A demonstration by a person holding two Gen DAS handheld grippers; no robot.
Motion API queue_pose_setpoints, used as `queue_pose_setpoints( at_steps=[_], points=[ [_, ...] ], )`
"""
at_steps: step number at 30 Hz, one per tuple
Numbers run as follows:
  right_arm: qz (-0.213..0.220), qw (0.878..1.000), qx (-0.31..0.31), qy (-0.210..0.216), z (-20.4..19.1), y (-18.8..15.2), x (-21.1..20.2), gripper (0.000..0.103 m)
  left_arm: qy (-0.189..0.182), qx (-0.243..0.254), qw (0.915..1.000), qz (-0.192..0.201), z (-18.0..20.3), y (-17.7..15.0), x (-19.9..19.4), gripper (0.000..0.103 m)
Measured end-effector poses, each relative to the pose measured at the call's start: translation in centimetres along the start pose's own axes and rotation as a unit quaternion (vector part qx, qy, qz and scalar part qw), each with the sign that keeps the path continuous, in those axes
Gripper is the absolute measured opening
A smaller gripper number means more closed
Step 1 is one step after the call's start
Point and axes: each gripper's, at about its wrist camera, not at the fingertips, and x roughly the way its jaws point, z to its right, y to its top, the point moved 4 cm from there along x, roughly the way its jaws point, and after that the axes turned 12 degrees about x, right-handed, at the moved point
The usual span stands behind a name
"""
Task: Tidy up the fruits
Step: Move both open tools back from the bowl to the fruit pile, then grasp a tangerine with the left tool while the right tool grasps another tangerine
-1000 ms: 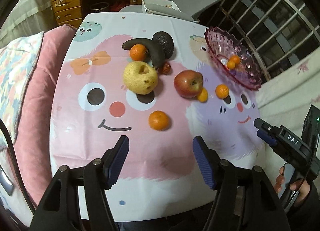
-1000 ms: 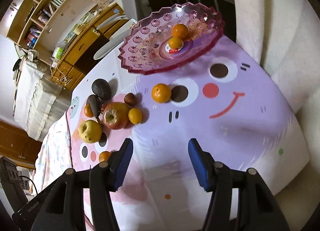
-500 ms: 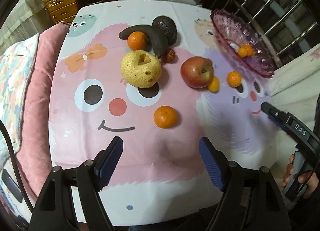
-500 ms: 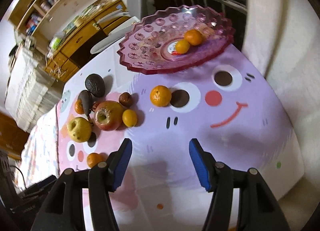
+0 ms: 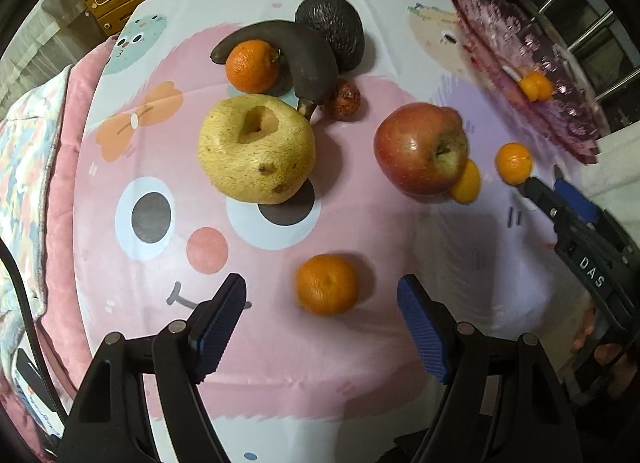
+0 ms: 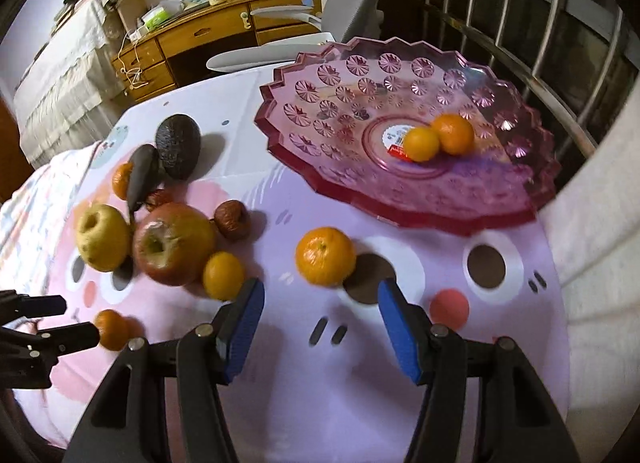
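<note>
Tangerine, near edge of table: now just ahead of the left gripper, which has closed in over the last second; jaws spread wide, holding nothing, cloth bare on both sides of the fruit.
Second tangerine, toward the right edge: just ahead of the right gripper, also nearer than before; jaws apart, empty.
Pink bowl, far right corner: two small oranges inside.
Red apple, touching a kumquat; yellow apple, banana, avocado crowd mid-table.
</note>
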Motion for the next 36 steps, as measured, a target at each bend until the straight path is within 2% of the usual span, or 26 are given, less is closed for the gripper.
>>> queue_pose_setpoints(
  at_steps=[4,7,11,12,16,21,26,31,36],
  points=[
    [0.006,1.000,-0.010,-0.007,0.4,0.3,1.6,0.060,0.013,0.001,0.9998,-0.012,0.1,0.2,1.6,0.077],
    [0.001,1.000,-0.012,-0.006,0.7,0.4,2.7,0.060,0.018,0.000,0.9997,-0.016,0.2,0.2,2.2,0.072],
    [0.003,1.000,-0.016,0.001,0.6,0.5,3.2,0.060,0.021,-0.003,0.9996,-0.018,0.0,0.3,2.8,0.063],
    [0.004,1.000,-0.019,0.003,0.4,0.5,3.3,0.059,0.022,-0.004,0.9996,-0.017,-0.1,0.4,3.0,0.058],
    [0.003,0.999,-0.032,0.009,-0.2,0.5,3.6,0.052,0.004,-0.006,0.9999,-0.009,-0.2,0.4,3.1,0.051],
    [0.011,0.999,-0.043,0.006,-0.9,0.6,3.6,0.049,-0.016,-0.003,0.9999,0.005,0.3,0.0,3.4,0.039],
    [0.012,0.999,-0.047,-0.009,-0.6,0.7,3.7,0.042,-0.019,-0.001,0.9997,0.016,0.5,-0.5,3.2,0.038],
    [0.005,0.999,-0.048,-0.017,-0.7,0.6,3.7,0.041,-0.017,-0.005,0.9997,0.015,0.6,-1.3,2.6,0.038],
    [-0.021,0.999,-0.036,0.003,-1.5,-0.1,3.3,0.040,-0.021,0.006,0.9993,0.031,0.0,-1.4,0.8,0.038]
  ],
)
